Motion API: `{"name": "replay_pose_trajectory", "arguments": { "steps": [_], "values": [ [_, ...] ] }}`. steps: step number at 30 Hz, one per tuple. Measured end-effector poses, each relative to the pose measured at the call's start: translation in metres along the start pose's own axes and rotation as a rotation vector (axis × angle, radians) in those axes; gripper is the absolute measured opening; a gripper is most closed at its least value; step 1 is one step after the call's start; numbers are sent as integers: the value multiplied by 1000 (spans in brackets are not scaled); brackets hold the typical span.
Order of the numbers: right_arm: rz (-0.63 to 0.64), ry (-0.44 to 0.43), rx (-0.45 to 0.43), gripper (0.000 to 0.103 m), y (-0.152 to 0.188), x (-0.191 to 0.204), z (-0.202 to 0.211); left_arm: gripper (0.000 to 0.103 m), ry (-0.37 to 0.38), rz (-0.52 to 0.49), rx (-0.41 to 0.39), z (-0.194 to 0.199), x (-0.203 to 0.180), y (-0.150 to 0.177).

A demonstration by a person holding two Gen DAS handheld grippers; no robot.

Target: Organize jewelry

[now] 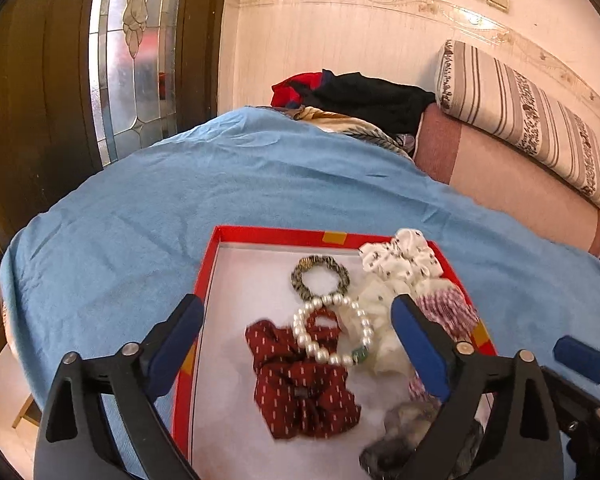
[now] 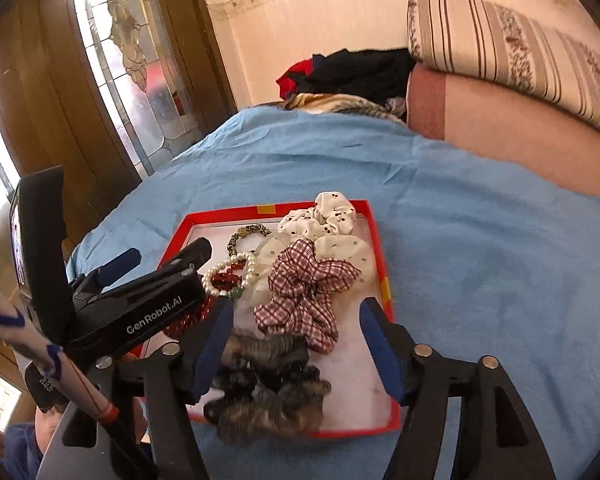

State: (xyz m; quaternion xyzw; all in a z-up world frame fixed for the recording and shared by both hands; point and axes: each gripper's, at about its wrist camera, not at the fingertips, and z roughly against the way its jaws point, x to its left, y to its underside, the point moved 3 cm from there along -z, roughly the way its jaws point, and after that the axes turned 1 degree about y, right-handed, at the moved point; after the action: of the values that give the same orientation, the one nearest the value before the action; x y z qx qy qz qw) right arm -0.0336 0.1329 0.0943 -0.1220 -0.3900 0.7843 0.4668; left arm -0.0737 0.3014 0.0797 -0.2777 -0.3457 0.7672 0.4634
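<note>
A red-rimmed box (image 1: 276, 233) with a white floor lies on a blue cloth. In it are a pearl bracelet (image 1: 332, 330), a dark red scrunchie (image 1: 300, 388), a leopard-print hair tie (image 1: 320, 278), a white dotted scrunchie (image 1: 400, 260), a red checked scrunchie (image 2: 304, 292) and a furry dark scrunchie (image 2: 272, 392). My left gripper (image 1: 298, 310) is open and empty above the pearl bracelet and dark red scrunchie. My right gripper (image 2: 296, 310) is open and empty over the checked scrunchie. The left gripper's body (image 2: 140, 304) shows in the right wrist view.
The blue cloth (image 1: 180, 200) covers a round table. Behind it lie a pile of dark and red clothes (image 1: 356, 96), a pink sofa (image 1: 520, 192) with a striped cushion (image 1: 532, 120), and a wooden door with leaded glass (image 1: 132, 60) at left.
</note>
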Motion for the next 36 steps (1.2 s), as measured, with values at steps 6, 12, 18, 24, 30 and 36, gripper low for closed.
{"name": "replay_pose_trajectory", "arguments": {
  "steps": [6, 12, 18, 24, 30, 36],
  "values": [
    [73, 60, -34, 76, 14, 10, 25, 103, -20, -28, -31, 31, -5, 21],
    [116, 120, -71, 82, 34, 17, 50, 103, -26, -34, -77, 65, -8, 35],
    [140, 131, -75, 85, 51, 21, 71, 103, -10, -39, -100, 97, -13, 41],
    [140, 144, -86, 86, 66, 21, 94, 103, -1, -46, -127, 135, -16, 44],
    [171, 159, -116, 88, 80, 31, 122, 103, -30, -80, -154, 178, -20, 43],
    [187, 184, -155, 91, 89, 35, 145, 103, -110, -122, -214, 212, -25, 42]
  ]
}}
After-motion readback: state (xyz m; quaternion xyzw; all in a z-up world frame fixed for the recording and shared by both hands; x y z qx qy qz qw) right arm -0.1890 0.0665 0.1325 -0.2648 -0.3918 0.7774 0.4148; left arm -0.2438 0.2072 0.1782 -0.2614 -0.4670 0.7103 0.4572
